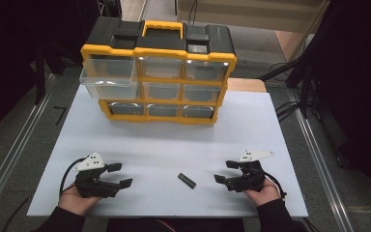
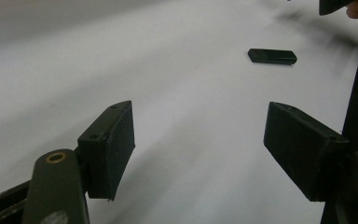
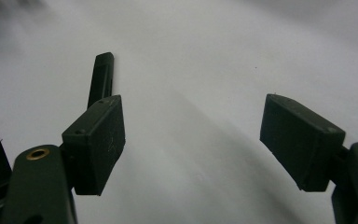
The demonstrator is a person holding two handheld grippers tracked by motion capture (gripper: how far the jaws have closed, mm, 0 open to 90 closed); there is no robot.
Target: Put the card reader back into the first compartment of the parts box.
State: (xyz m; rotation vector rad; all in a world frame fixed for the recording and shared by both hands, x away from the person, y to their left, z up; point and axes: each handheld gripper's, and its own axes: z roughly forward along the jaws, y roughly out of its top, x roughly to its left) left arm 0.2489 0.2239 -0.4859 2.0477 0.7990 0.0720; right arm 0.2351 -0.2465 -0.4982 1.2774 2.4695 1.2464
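Note:
A small flat black bar (image 1: 187, 181) lies on the white table (image 1: 174, 140) near the front edge, between my two grippers. My left gripper (image 1: 120, 175) rests at the front left, open, its jaws pointing right toward the bar (image 2: 272, 56), which lies well ahead of them. My right gripper (image 1: 225, 171) sits at the front right, open, jaws pointing left; the bar (image 3: 100, 77) shows just beyond its left fingertip (image 3: 98, 144). Nothing is between either pair of jaws.
A yellow and black drawer organiser (image 1: 158, 72) with clear drawers stands at the back of the table; its top-left drawer (image 1: 108, 77) is pulled out. Metal rails run along both table sides.

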